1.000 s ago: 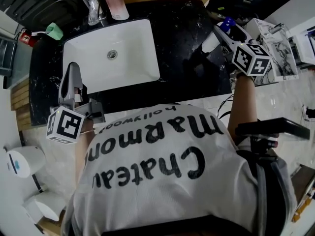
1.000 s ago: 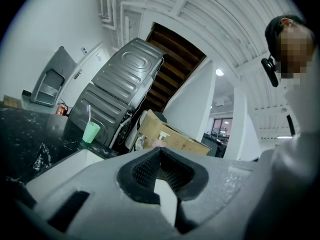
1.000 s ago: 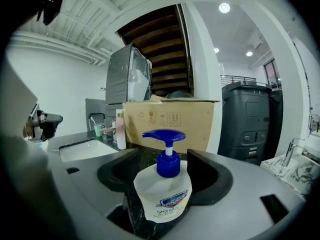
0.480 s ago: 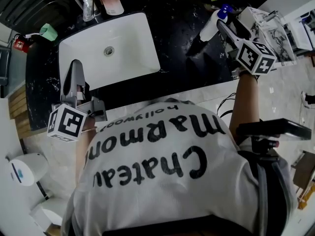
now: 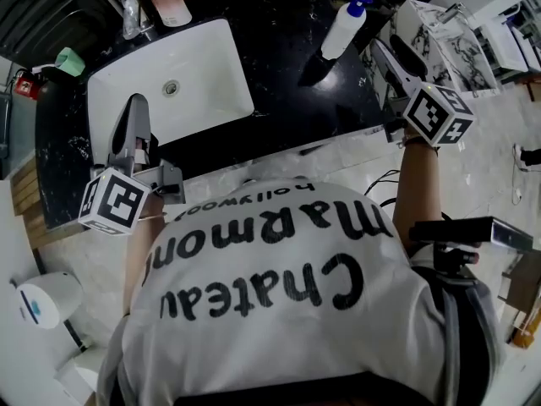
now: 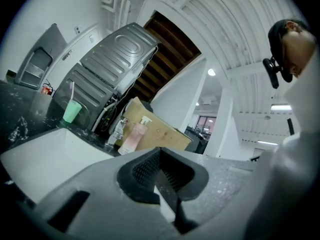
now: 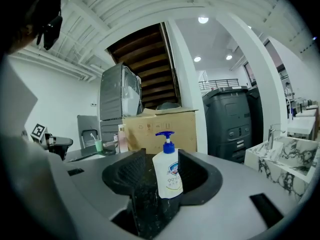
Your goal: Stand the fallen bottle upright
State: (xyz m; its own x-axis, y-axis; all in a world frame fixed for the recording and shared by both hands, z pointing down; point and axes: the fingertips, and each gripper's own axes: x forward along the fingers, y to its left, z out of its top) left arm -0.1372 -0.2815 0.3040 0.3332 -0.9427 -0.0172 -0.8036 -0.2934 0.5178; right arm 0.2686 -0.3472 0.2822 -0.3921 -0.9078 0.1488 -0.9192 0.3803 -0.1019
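Right gripper (image 5: 385,51) has let go and backed off, jaws empty and narrowing, leaving the pump bottle (image 5: 342,28) upright on the black counter (image 5: 287,66) (left gripper (image 5: 135,106) is pinched together, idle), so looks done.

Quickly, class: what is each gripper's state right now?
Left gripper: shut, empty.
Right gripper: open, jaws closing with nothing between them; the bottle stands upright ahead, not gripped.

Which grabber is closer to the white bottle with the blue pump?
Right. The right gripper points at the white blue-pump bottle from close by, its empty jaws closing. The left gripper is far across, at the near edge of the white sink.
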